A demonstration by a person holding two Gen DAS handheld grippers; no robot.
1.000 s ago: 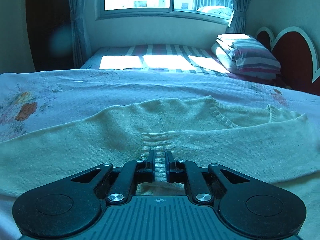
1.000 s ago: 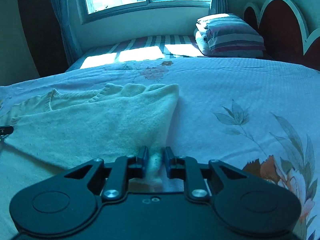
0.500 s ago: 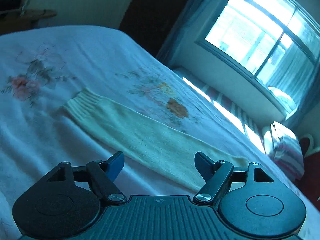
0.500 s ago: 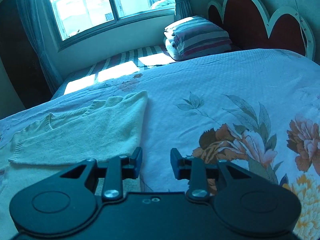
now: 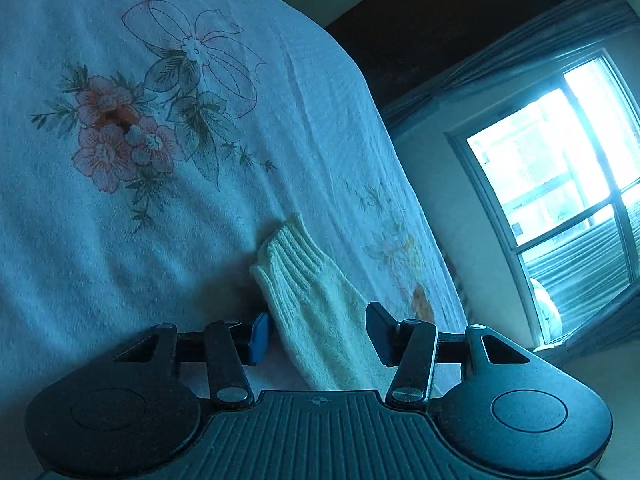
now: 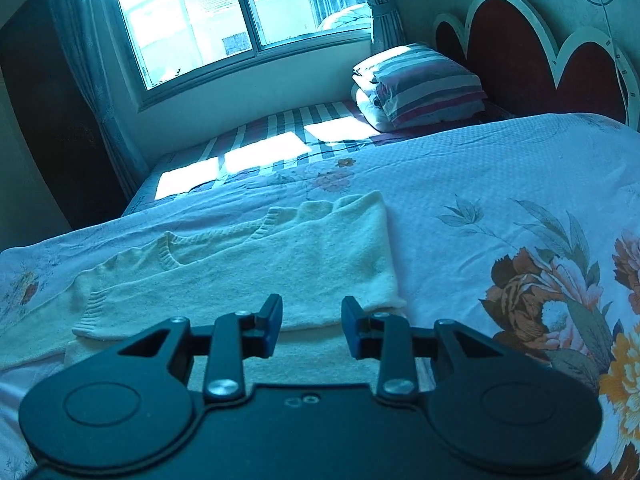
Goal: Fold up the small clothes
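A cream knit sweater (image 6: pixel 280 264) lies flat on the floral bedspread (image 6: pixel 500 184), its right sleeve folded across the body with the ribbed cuff (image 6: pixel 90 312) at the left. My right gripper (image 6: pixel 311 324) is open and empty, just above the sweater's near part. In the left wrist view the other sleeve (image 5: pixel 320 312) stretches out on the bedspread (image 5: pixel 120 240), ending in a ribbed cuff (image 5: pixel 290 256). My left gripper (image 5: pixel 318 334) is open, its jaws standing on either side of this sleeve, just behind the cuff.
A striped folded quilt and pillow (image 6: pixel 420 84) lie by the red scalloped headboard (image 6: pixel 520 52). A window (image 6: pixel 240 16) with curtains is behind the bed. The bed's left edge (image 5: pixel 360 80) drops toward a dark doorway.
Both grippers let go of the sweater and opened. The left swung out to the left sleeve and closed in on its cuff. The right lifted back a little and opened wider.
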